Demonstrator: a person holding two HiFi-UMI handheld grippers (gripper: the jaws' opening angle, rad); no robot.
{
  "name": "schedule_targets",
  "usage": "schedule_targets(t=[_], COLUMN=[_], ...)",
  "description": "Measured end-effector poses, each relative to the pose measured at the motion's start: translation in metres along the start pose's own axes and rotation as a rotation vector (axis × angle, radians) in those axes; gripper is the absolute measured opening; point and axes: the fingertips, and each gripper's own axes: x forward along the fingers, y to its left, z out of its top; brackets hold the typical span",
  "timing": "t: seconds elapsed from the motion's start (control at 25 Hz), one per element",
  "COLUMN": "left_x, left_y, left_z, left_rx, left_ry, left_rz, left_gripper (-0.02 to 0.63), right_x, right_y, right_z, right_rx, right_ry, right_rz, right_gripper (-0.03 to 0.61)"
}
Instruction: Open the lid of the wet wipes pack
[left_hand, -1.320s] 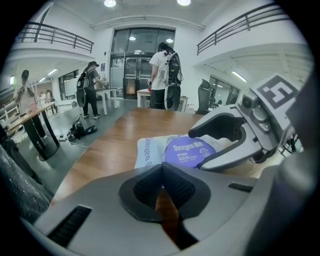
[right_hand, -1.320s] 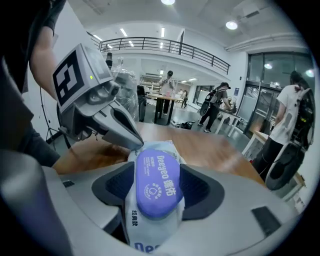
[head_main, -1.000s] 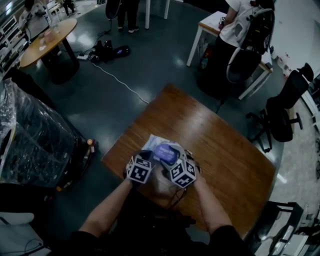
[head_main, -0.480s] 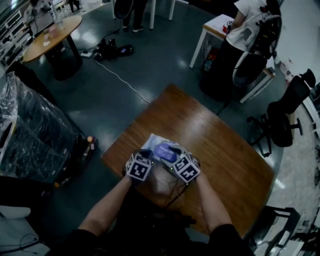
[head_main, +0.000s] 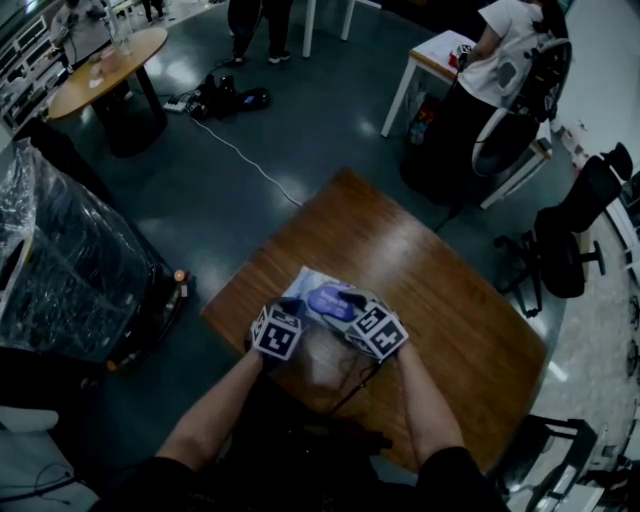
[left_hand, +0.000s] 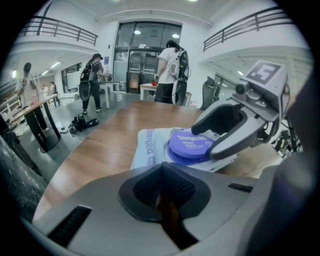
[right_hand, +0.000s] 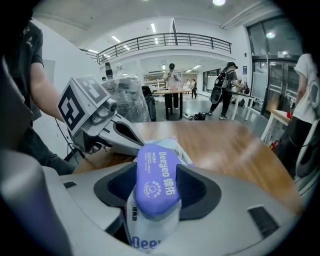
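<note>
Two grippers meet at the wet wipes pack (left_hand: 149, 150), which lies flat on the wooden counter (head_main: 450, 300). The right gripper (right_hand: 156, 197) has its jaws pinching the round purple lid (left_hand: 191, 145) by its sides, likely for purchase to prise it up. The left gripper (left_hand: 164, 196), jaws pressed together and empty, sits just beside the pack, probably ready to pin it down. The lid looks not yet raised.

Low centre of the frame, side by side: left gripper (head_main: 289, 307), jaws pressed together; right gripper (head_main: 348, 299), jaws clamped on the wet wipes pack (right_hand: 148, 234).
</note>
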Motion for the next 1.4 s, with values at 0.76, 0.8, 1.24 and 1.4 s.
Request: schedule_targets(t=[0.76, 0.8, 1.24, 1.4], left_x=[0.000, -0.001, -0.002, -0.002], left_y=[0.000, 0.001, 0.004, 0.005], left_z=[0.001, 0.001, 0.000, -0.002], left_rx=[0.004, 0.005, -0.004, -0.020], left_ry=[0.012, 0.014, 0.014, 0.016], left_rz=[-0.014, -0.012, -0.010, 0.006], left_gripper=[0.006, 0.006, 0.006, 0.006], right_x=[-0.049, -0.049, -0.040, -0.038], right_y=[-0.031, -0.035, -0.076, -0.089], right_z=[0.050, 0.051, 0.055, 0.049], right_rx=[-0.028, -0.027, 0.011, 0.041], right_ry=[-0.222, -0.227, -0.277, -0.287], right_rz=[-0.223, -0.234, -0.378, -0.405], right_gripper=[0.069, 0.069, 0.081, 0.080])
